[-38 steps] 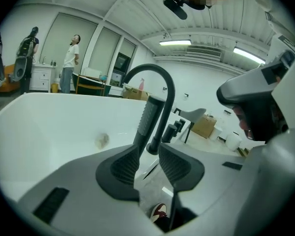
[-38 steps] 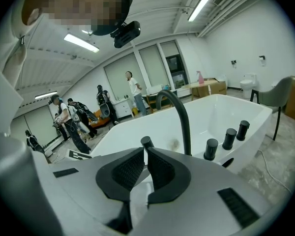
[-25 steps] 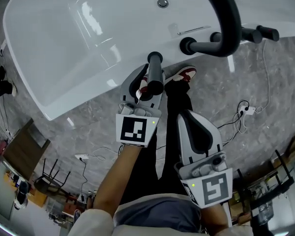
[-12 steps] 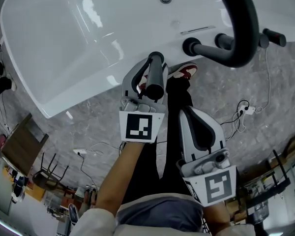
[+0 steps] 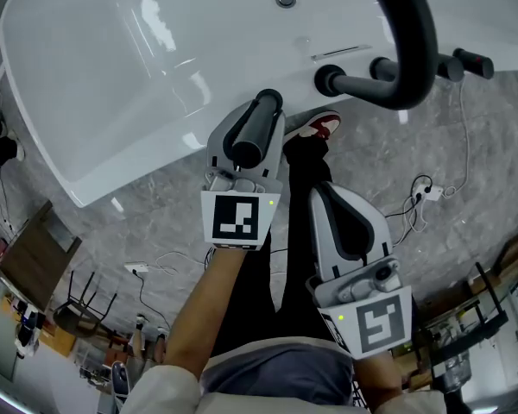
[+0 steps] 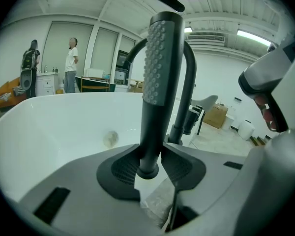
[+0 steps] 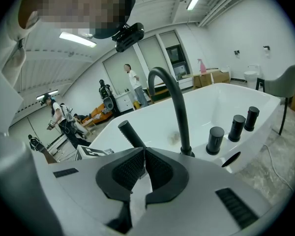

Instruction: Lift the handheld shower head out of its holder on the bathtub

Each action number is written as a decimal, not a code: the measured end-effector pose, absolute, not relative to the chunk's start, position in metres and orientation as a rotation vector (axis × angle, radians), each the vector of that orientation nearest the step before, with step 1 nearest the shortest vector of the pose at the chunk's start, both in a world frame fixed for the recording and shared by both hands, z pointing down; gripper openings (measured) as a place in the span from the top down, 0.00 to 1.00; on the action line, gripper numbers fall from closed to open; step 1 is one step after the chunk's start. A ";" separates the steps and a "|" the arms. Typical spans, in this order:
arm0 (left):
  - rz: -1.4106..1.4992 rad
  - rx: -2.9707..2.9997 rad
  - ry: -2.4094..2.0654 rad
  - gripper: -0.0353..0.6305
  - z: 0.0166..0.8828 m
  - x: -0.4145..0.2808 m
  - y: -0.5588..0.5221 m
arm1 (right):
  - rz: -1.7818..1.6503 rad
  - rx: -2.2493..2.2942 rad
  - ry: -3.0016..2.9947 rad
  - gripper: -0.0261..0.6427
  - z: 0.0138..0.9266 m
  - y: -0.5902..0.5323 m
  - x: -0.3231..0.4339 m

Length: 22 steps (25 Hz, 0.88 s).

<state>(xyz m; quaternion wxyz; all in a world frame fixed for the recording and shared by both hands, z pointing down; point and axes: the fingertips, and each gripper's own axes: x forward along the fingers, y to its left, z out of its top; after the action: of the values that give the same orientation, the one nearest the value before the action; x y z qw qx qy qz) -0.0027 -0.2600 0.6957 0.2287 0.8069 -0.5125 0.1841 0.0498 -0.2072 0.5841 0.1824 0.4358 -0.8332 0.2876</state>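
The black handheld shower head stands upright between the pads of my left gripper, which is shut on its lower stem. In the left gripper view the shower head shows its dotted nozzle face, and its bottom end hangs free in the gripper, with floor below it. The dark oval holder hole lies bare on the tub rim. My right gripper hangs over the floor by the person's legs, its jaws shut on nothing.
The white bathtub fills the far side. A tall black arched faucet rises from its rim, with black knobs beside it. Cables trail over the grey floor. People stand far behind the tub.
My left gripper has risen toward the camera with the shower head, which now stands higher off the tub rim and tilts back. The right gripper has barely moved.
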 end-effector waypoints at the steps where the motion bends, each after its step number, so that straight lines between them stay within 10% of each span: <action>1: 0.511 2.246 -1.406 0.74 0.695 -0.003 -0.260 | 0.811 1.230 -2.354 0.93 0.583 -0.206 0.049; 22: 0.464 2.239 -1.427 0.74 0.646 -0.007 -0.257 | 0.766 1.281 -2.405 0.93 0.545 -0.206 0.044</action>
<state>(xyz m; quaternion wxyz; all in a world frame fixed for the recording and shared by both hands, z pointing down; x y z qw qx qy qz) -0.0065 -0.2566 0.6463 0.2212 0.8100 -0.5165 0.1679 0.0443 -0.2057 0.5451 0.1549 0.4469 -0.8395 0.2674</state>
